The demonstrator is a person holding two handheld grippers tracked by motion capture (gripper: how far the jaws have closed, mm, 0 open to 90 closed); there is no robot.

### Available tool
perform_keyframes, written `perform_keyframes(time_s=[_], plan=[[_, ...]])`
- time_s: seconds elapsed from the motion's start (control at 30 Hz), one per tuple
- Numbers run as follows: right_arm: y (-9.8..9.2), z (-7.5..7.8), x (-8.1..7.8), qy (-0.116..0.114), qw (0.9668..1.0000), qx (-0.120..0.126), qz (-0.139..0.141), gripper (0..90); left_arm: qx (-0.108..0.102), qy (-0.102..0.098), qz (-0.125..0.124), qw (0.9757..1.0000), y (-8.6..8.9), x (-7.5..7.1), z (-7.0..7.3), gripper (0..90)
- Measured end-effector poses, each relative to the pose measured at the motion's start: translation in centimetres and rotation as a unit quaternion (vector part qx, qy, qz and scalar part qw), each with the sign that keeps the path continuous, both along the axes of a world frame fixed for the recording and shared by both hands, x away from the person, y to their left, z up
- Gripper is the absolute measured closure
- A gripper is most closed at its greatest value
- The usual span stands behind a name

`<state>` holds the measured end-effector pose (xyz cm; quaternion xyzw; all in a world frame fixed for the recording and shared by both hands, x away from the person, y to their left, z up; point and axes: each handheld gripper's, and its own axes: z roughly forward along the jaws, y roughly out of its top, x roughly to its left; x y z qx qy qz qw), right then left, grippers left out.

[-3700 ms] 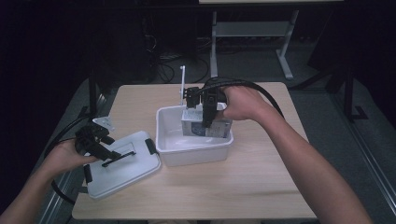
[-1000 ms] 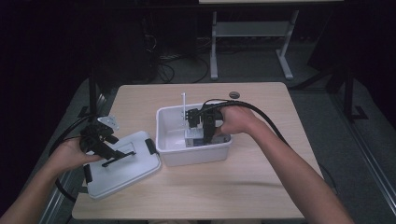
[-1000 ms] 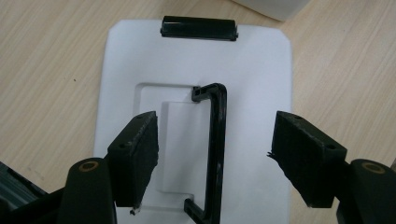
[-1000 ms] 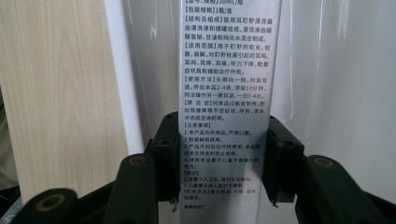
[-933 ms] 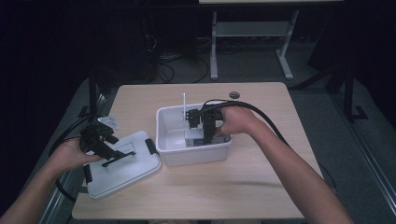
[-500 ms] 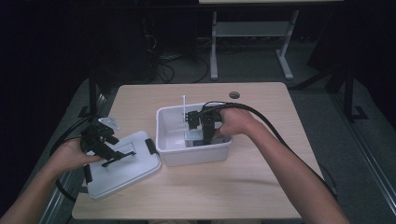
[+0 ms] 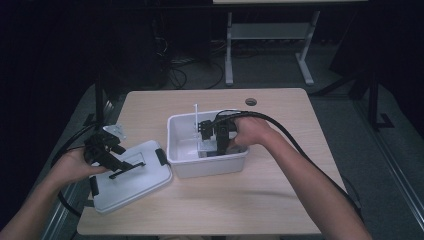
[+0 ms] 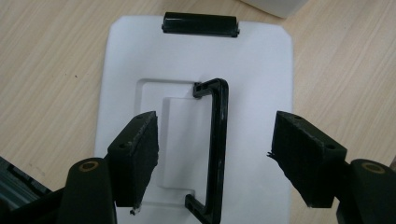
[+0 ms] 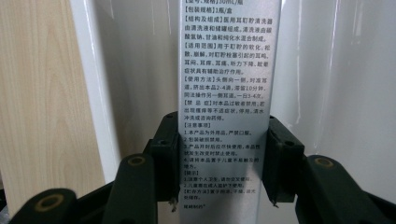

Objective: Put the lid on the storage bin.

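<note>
My right gripper [image 9: 219,158] is clamping a silver carton [image 9: 227,70] printed with small text, jaws pressed on its two sides, and holding it inside the white bin [image 7: 210,167] mid-table. My left gripper [image 8: 215,158] is hovering wide open, gripping nothing, its jaws straddling the black handle [image 8: 217,149] of the white lid [image 8: 261,60] lying flat just left of the bin.
</note>
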<state>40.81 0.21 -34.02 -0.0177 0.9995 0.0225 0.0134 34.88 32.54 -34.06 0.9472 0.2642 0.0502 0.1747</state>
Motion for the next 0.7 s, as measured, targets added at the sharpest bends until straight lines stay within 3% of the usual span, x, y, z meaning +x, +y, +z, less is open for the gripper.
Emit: perform_keyframes(time_s=[0.7], plan=[[0.37,-0.98,-0.17,0.0,0.9999,-0.014,0.004,53.5,0.0,0.001,0.001,1.0,0.0,-0.06,-0.07,31.3]])
